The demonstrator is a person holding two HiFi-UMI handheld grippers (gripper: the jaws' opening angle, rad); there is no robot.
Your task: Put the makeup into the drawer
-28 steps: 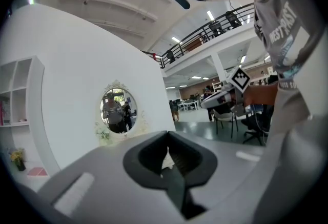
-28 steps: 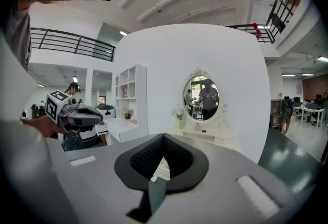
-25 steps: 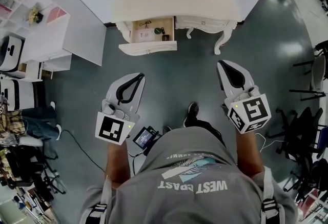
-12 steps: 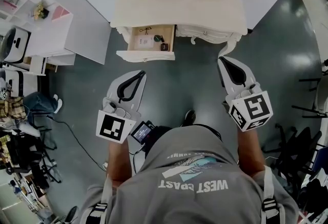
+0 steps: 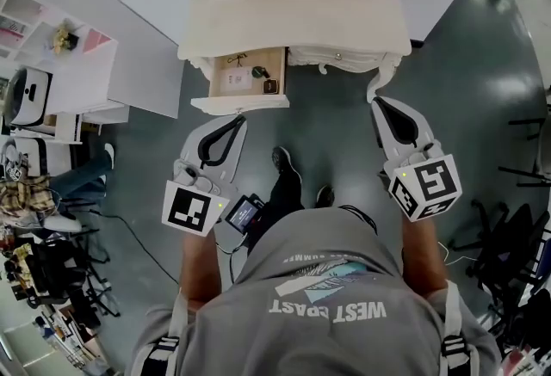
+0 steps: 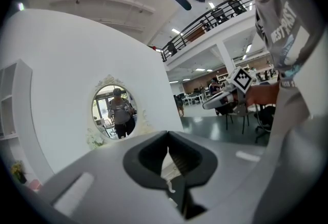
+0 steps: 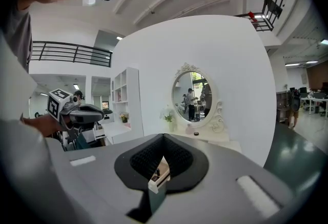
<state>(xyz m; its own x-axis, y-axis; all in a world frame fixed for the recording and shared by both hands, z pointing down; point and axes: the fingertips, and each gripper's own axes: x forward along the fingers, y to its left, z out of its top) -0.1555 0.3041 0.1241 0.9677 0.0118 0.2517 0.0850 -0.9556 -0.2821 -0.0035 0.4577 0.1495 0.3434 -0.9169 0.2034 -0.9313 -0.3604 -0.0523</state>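
The left hand-held gripper, jaws together and empty, hovers over the dark floor before the open wooden drawer, where small dark makeup items lie. By the cream ornate desk, the right hand-held gripper is likewise closed on nothing.
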